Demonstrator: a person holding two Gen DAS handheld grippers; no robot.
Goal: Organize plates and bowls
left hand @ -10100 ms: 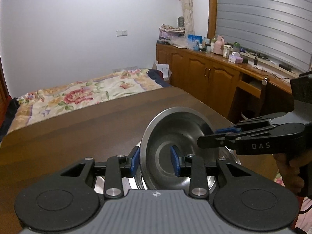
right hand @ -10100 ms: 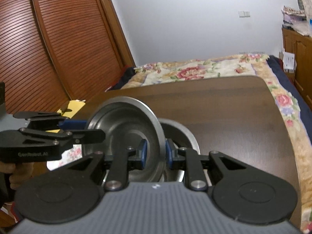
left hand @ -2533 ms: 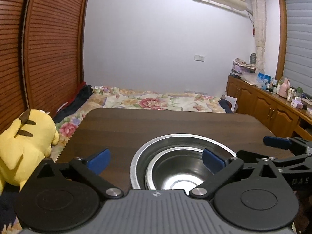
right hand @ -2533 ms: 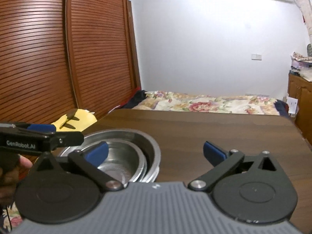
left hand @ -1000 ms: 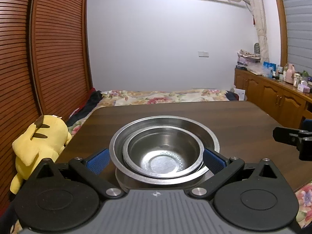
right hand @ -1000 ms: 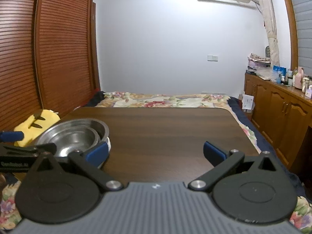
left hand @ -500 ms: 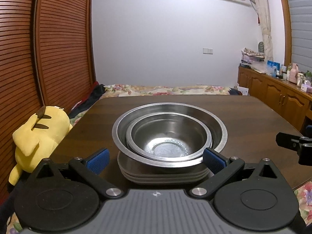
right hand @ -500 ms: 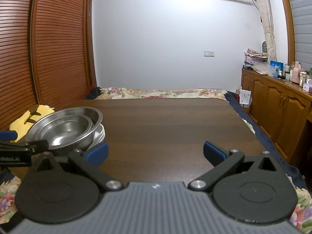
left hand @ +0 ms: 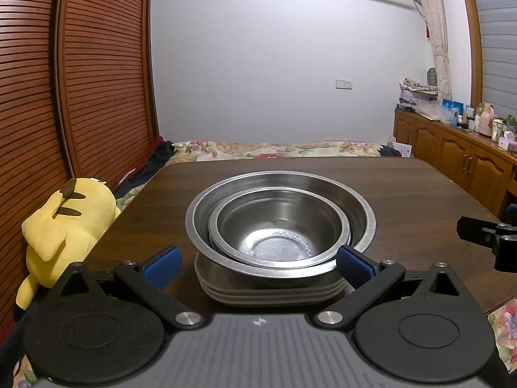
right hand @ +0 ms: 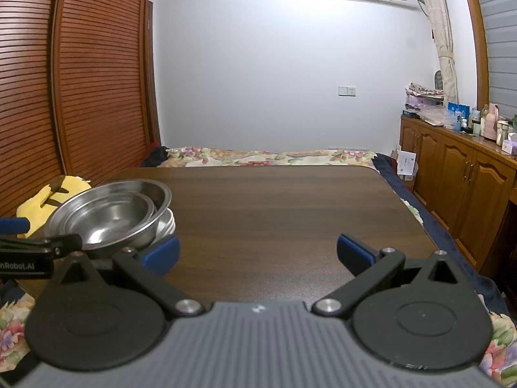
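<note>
Bowls (left hand: 280,223), 2 nested, rest on stacked plates (left hand: 274,291) just ahead of the left gripper (left hand: 258,262); both it and the right gripper (right hand: 258,253) are wide open and empty. A careless nudge could slide the stack.

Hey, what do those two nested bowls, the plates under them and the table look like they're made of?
Large bowl and small bowl: apparently stainless steel, silvery with soft reflections; the small one's base looks dimpled. Plates: probably metal too, duller grey; only stacked rims show. Table: dark wood or wood-look laminate, streaked grain, slight sheen.
</note>
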